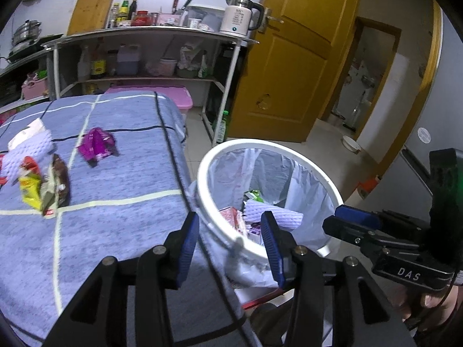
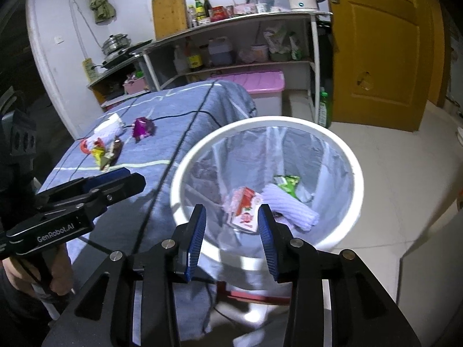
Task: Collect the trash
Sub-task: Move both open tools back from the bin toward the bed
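Only the right wrist view looks straight down into the white bin point(image 2: 341, 150), where a red carton point(image 2: 246, 211), a lavender foam sleeve point(image 2: 289, 208) and a green wrapper point(image 2: 286, 185) lie. The sleeve's long axis runs toward the lower right. Both grippers — left gripper point(image 1: 230, 231) and right gripper point(image 2: 231, 222) — gape, gripping nothing. A purple wrapper point(image 1: 97, 144) lies on the blue blanket point(image 1: 115, 231).
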### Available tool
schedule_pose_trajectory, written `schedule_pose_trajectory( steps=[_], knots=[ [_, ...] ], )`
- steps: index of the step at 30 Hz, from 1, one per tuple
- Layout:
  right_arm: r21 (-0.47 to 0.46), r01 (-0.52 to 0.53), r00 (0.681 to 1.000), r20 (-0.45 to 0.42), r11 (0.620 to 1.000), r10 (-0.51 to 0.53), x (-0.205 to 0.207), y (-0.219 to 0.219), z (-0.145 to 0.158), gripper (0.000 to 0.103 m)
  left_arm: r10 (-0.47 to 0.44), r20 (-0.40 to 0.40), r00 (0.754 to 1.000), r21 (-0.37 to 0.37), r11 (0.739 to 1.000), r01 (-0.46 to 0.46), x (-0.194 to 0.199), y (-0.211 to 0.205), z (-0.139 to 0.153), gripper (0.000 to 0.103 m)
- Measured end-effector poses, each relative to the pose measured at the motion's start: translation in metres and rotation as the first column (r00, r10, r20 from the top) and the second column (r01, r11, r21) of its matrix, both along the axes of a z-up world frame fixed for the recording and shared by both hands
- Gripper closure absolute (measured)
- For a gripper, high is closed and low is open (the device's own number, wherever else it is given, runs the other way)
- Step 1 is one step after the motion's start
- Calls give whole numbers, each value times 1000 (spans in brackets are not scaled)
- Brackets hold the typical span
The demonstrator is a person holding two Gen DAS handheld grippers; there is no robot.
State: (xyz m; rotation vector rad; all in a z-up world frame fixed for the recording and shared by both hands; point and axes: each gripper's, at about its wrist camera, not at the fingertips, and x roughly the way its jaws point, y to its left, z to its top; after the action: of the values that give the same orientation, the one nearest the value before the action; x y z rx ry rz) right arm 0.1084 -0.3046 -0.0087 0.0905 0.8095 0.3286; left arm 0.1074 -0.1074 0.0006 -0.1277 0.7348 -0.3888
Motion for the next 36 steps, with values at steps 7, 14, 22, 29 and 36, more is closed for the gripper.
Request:
schedule_pose_trajectory(
  steps=[7,14,22,29,36],
  knots=[
    [14,-58,998,21,998,58,-7,26,7,65,60,22,998,8,998,-60,-17,26,5,57],
    [21,-119,992,33,993,118,-11,54,9,65,128,36,991,12,992,-128,-33,57,6,57],
    [31,-190,981,29,981,189,-12,85,7,65,202,24,979,10,979,-202,-41,92,0,57],
    [34,-241,971,14,970,240,-7,108,4,65,264,18,964,7,964,-264,-42,119,-4,57],
    [30,-281,960,9,959,281,7,133,5,65,324,16,946,11,946,-324,-32,147,-6,56]
  ],
)
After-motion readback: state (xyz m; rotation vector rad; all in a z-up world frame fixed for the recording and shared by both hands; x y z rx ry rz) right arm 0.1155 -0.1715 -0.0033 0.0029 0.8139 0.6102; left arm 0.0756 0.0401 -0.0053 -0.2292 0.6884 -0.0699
